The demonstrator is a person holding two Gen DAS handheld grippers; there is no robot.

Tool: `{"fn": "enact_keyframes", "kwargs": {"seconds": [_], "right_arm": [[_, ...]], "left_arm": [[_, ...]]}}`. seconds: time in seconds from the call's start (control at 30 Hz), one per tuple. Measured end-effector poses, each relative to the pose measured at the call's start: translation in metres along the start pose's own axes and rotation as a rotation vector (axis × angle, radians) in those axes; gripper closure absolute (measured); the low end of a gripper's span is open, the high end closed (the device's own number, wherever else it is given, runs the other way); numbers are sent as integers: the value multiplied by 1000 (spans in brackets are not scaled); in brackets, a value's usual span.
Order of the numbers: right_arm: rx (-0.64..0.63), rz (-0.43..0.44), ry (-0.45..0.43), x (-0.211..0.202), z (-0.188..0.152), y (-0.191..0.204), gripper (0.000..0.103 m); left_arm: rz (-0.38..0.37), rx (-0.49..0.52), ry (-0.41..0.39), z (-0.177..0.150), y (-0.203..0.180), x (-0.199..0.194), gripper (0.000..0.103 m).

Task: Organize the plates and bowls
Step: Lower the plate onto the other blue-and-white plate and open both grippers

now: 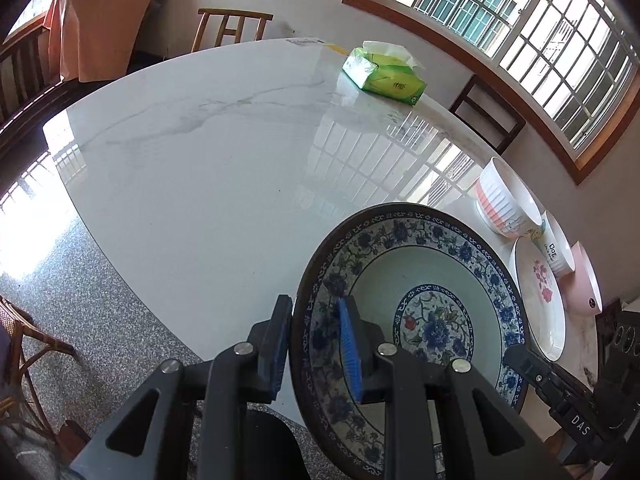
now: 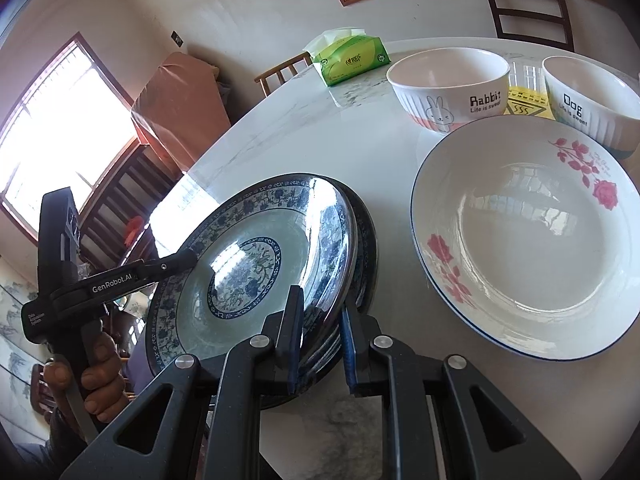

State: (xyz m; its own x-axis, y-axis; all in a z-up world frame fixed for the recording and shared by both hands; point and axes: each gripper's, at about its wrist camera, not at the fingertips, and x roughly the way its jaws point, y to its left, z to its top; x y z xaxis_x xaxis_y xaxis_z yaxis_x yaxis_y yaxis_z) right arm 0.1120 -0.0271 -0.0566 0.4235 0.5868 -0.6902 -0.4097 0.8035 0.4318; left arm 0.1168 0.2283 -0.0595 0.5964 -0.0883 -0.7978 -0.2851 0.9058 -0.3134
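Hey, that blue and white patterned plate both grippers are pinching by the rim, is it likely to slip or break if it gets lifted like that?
The blue-and-white plate looks glazed and glossy, mirroring the window, so it could slide between the pads. The left gripper and right gripper each straddle only its thin rim, so it may tilt. It looks like rigid ceramic, likely to chip if dropped on the stone-look table.

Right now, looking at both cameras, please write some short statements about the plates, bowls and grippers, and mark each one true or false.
1. Both grippers, left gripper and right gripper, straddle the blue plate's rim. True.
2. The rose plate is stacked on the blue plate. False: it lies beside it on the table.
3. The Rabbit bowl stands upright. True.
4. The tissue pack sits inside the Dog bowl. False: it lies on the table, apart.
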Motion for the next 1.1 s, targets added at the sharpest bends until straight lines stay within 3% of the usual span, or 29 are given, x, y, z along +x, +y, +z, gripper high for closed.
{"fn": "enact_keyframes", "kwargs": {"seconds": [0.2, 0.57, 0.77, 0.83, 1.0, 1.1], "right_arm": [[-21, -18, -15, 0, 1, 2, 85], [-119, -104, -44, 0, 2, 13, 82], [-246, -219, -80, 4, 1, 28, 66], [-298, -283, -100, 6, -1, 35, 41], [-418, -379, -147, 8, -6, 49, 41], [-361, -364, -234, -12, -6, 41, 41]], "left_arm": [[80, 96, -93, 1, -15, -16, 76], [50, 44, -50, -12, -10, -20, 75], [63, 52, -35, -19, -10, -22, 74], [64, 50, -29, -21, -10, -22, 74], [44, 39, -18, -24, -13, -25, 74], [32, 75, -16, -27, -25, -29, 71]]}}
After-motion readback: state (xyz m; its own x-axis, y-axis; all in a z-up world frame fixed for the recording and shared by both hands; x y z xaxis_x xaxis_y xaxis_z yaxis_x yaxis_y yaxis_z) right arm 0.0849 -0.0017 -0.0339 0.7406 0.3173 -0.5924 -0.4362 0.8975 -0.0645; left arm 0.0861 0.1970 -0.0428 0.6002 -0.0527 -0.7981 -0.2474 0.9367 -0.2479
